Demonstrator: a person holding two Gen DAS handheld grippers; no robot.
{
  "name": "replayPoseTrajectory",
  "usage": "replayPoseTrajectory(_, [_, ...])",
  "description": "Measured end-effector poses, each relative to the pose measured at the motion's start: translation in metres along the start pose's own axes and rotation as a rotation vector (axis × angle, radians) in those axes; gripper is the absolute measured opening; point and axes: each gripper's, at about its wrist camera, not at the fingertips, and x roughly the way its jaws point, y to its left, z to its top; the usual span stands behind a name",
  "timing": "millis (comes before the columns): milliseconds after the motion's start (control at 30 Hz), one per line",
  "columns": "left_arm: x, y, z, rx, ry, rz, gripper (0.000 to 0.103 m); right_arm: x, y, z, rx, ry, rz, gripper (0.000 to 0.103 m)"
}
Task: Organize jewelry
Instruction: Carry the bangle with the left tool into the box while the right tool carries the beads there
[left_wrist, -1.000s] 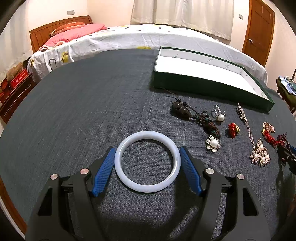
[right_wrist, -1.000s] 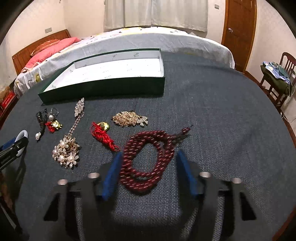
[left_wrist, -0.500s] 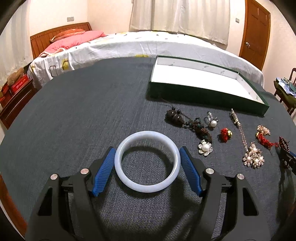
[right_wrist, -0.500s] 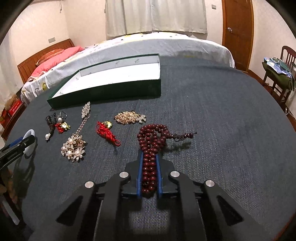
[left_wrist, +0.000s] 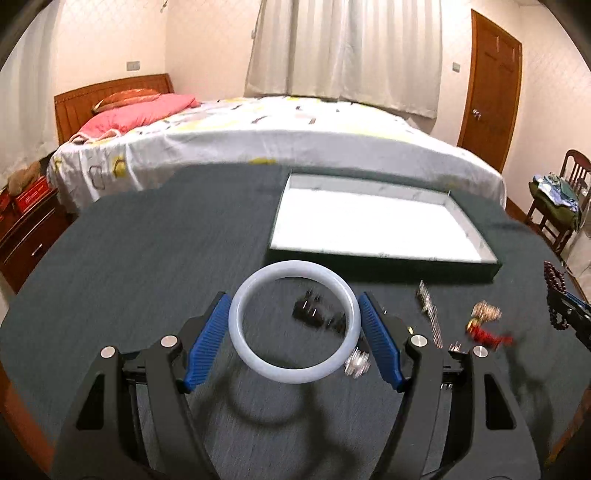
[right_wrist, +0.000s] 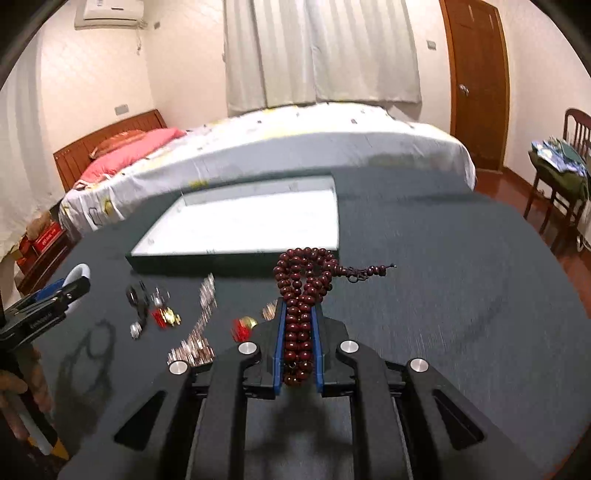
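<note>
My left gripper is shut on a white jade bangle and holds it above the dark table. My right gripper is shut on a dark red bead necklace and holds it up off the table. It also shows at the right edge of the left wrist view. A green box with a white inside lies open ahead of both grippers, also in the right wrist view. Several small pieces lie on the cloth: a dark pendant, a pearl flower brooch, a red knot charm.
The table wears a dark grey cloth. A bed stands behind it. A wooden door and a chair with clothes are at the right. More jewelry lies left of the right gripper.
Both grippers have risen and moved forward toward the box. The bangle and the bead necklace have left the table. The right gripper closed on the necklace a second ago.
</note>
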Motion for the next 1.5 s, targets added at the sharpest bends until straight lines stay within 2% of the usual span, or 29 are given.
replayPoseTrajectory(200, [0.026,-0.014,0.04,0.017,-0.054,-0.025,0.069,0.027,0.009,0.04,-0.021,-0.054,0.027,0.013])
replayPoseTrajectory(367, [0.061,-0.032,0.065,0.037,-0.05,-0.045,0.069,0.055,0.015,0.06,-0.021,-0.066,0.032,0.013])
replayPoseTrajectory(467, [0.085,-0.047,0.072,0.048,-0.03,-0.066,0.069,0.079,0.016,0.067,-0.023,-0.041,0.034,0.013])
replayPoseTrajectory(667, [0.125,-0.078,0.07,0.083,0.016,-0.093,0.069,0.116,0.013,0.066,-0.019,0.02,0.038,0.013])
replayPoseTrajectory(900, [0.164,-0.091,0.062,0.096,0.102,-0.09,0.069,0.151,0.004,0.057,0.009,0.109,0.035,0.013])
replayPoseTrajectory(1167, [0.186,-0.099,0.057,0.121,0.193,-0.115,0.069,0.167,-0.002,0.051,0.017,0.162,0.038,0.013])
replayPoseTrajectory(1500, [0.192,-0.109,0.057,0.168,0.228,-0.13,0.07,0.171,0.001,0.051,0.003,0.179,0.035,0.013])
